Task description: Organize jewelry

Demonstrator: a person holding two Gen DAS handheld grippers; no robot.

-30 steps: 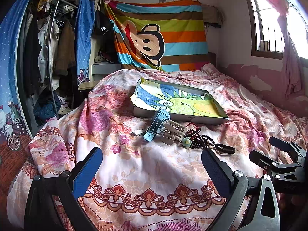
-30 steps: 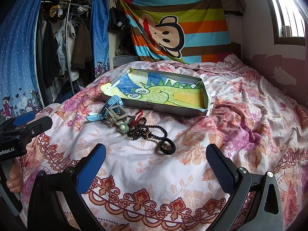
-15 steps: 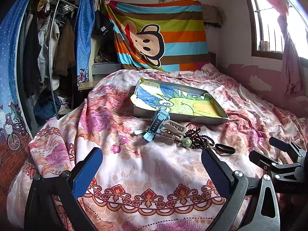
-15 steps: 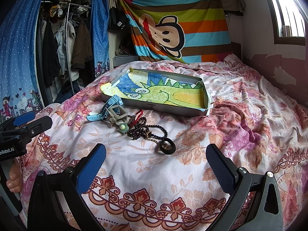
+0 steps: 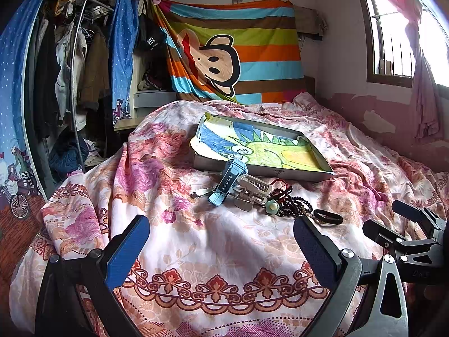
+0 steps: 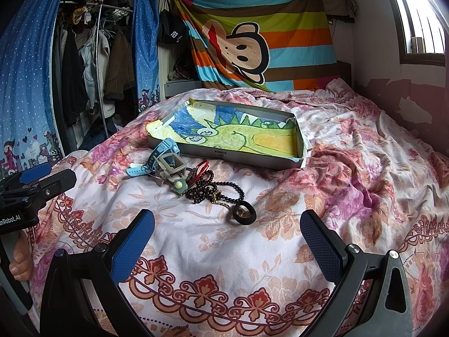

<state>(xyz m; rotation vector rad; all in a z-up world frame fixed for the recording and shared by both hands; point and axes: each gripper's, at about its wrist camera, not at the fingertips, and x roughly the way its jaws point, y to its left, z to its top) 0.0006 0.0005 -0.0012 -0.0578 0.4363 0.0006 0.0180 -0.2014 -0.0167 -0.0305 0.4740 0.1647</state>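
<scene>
Both grippers, left (image 5: pixel 219 241) and right (image 6: pixel 227 233), hover low over a floral bedspread (image 6: pixel 196 241), side by side, aimed at the headboard. A jewelry pile (image 6: pixel 196 179) lies ahead in a band running left to right, just before a shallow tray (image 6: pixel 224 154). Both sets of jaws are wide apart, holding nothing.

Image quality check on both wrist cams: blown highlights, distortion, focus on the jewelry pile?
Left wrist: window blown out top right, strong fisheye bending, jewelry pile sharp. Right wrist: window also clipped, dark vignette in the corners, beads in focus, soft daylight, no hard shadows on the bedspread.
</scene>
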